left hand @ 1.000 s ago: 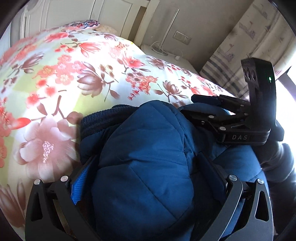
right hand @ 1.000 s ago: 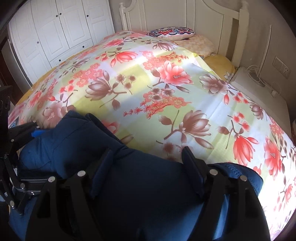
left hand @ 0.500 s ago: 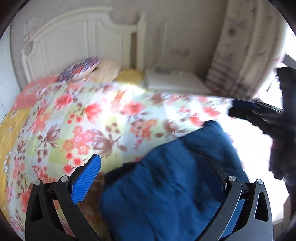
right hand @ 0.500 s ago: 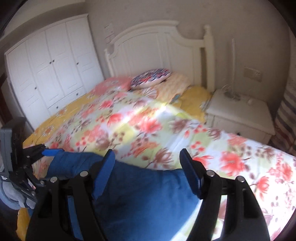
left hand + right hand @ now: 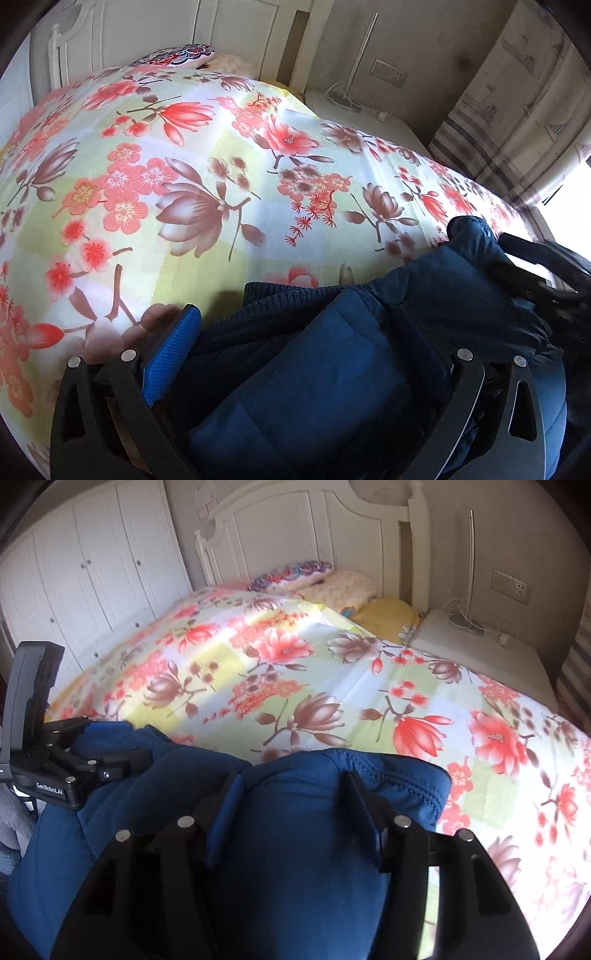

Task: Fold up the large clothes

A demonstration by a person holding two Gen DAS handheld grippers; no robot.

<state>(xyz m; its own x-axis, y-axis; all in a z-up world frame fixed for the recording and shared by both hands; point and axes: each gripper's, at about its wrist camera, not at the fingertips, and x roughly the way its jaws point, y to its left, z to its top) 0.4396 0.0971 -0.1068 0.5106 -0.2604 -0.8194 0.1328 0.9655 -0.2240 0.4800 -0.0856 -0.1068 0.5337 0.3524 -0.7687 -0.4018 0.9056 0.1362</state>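
Observation:
A dark blue padded jacket (image 5: 332, 369) lies bunched at the near edge of the flowered bedspread (image 5: 184, 166). In the left wrist view my left gripper (image 5: 314, 339) has its jaws wide apart with a thick fold of the jacket and its ribbed knit hem (image 5: 280, 295) between them. In the right wrist view my right gripper (image 5: 295, 797) pinches a thick fold of the jacket (image 5: 295, 867) between its fingers. The left gripper also shows in the right wrist view (image 5: 114, 753), at the left on the jacket's edge. The right gripper shows in the left wrist view (image 5: 535, 266) at the far right.
The bed (image 5: 295, 664) fills both views, with pillows (image 5: 295, 572) and a white headboard (image 5: 303, 528) at the far end. A white nightstand (image 5: 480, 653) with cables stands right of the bed. White wardrobes (image 5: 92, 572) stand left, a curtain (image 5: 517, 110) right.
Both grippers swung up and back from the bed, then came down over the jacket again. The right jaws have narrowed onto a fold of the jacket. The jacket lies more bunched.

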